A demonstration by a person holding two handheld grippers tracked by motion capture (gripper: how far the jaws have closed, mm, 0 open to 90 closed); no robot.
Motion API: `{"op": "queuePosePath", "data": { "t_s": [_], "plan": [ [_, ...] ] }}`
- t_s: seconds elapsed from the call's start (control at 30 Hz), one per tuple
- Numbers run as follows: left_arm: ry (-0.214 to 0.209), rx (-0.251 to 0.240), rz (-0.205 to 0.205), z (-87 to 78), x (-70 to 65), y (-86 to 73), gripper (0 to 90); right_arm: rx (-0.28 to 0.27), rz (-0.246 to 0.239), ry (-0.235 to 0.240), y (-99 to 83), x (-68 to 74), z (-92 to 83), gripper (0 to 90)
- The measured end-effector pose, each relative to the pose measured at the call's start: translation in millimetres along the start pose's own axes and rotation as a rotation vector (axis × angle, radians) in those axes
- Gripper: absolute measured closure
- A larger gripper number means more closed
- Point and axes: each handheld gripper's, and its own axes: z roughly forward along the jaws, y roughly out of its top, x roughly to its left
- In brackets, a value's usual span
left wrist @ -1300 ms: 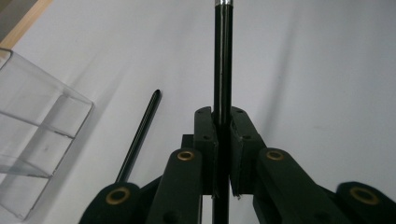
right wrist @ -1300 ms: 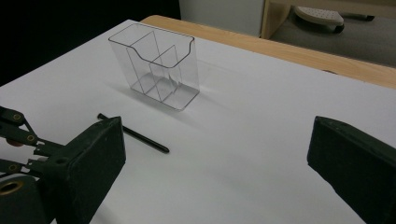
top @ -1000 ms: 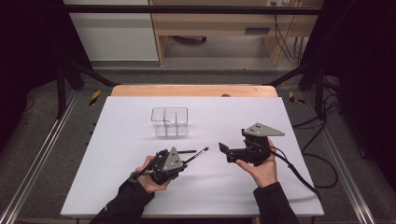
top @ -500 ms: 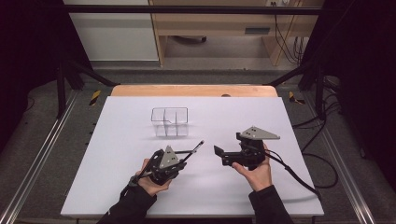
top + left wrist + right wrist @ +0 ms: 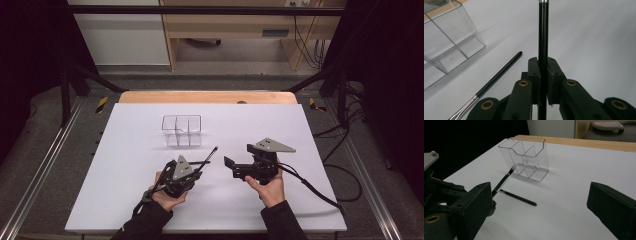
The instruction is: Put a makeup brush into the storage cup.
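Left tool (image 5: 543,82) is clamped on a brush (image 5: 543,37), tip angled up toward the clear organizer (image 5: 182,131) just beyond. Right tool (image 5: 231,168) gapes empty; second brush (image 5: 518,198) lies on the bench (image 5: 310,135).

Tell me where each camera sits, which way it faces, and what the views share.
High view: above the person's side, facing forward and down on the white table; both forearms, left gripper and right gripper show.
Left gripper view: rides the left gripper, looking along its jaws shut on a black brush.
Right gripper view: rides the right gripper, looking across the table between its open jaws.
Shared: all three show the clear organizer, the held brush and a second brush lying on the table.
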Motion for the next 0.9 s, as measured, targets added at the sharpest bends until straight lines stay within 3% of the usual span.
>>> {"op": "queuePosePath", "data": {
  "t_s": [0.9],
  "plan": [
    [0.02,-0.023,-0.064,13.9,-15.1,8.6,83.0,-0.034,0.095,0.051,-10.5,10.0,12.4,18.8]
  ]
}}
